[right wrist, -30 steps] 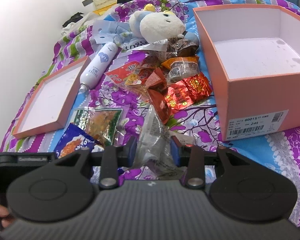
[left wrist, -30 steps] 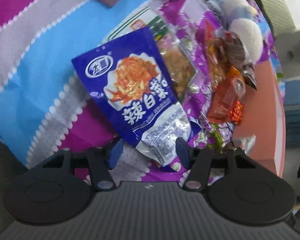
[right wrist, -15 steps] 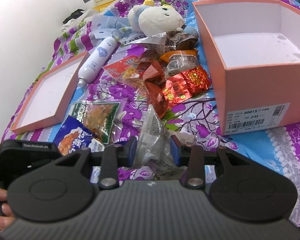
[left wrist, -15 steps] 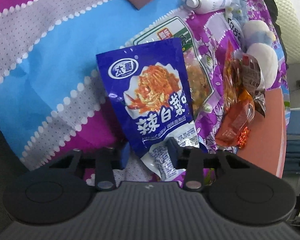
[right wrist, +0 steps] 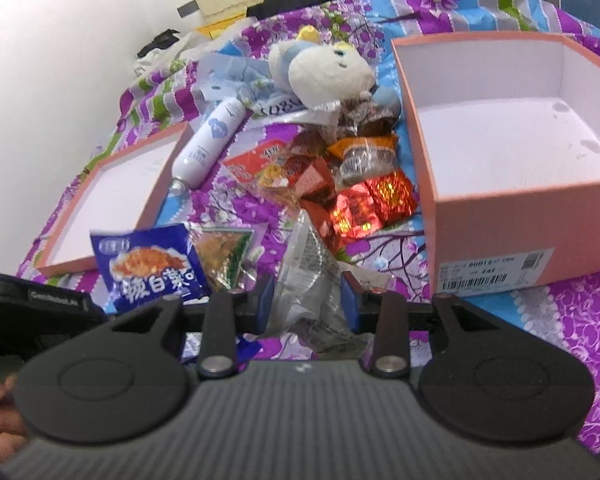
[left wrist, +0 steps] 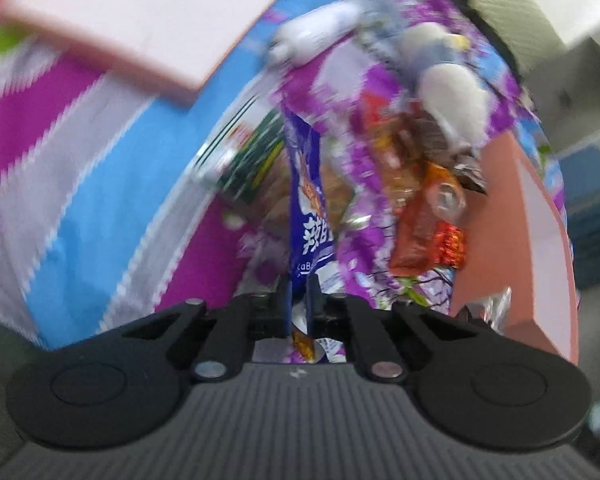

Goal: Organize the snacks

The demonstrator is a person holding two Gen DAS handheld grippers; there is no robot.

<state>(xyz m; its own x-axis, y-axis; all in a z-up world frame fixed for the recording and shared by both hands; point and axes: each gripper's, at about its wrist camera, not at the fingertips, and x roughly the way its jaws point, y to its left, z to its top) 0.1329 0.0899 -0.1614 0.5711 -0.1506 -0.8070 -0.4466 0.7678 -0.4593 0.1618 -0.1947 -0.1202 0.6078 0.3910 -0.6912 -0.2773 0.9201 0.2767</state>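
Snack handling: blue pouch [left wrist: 306, 216], light, limp and slick, is pinched at its sealed bottom edge by the just-closed left gripper [left wrist: 298, 300]; crinkly clear packet [right wrist: 310, 276] is clamped by the half-closed right gripper [right wrist: 307, 300], near the empty box [right wrist: 512, 184].

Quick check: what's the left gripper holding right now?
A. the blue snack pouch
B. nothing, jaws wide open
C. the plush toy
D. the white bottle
A: the left gripper has just closed on the bottom edge of the blue pouch, which stands edge-on between its jaws.
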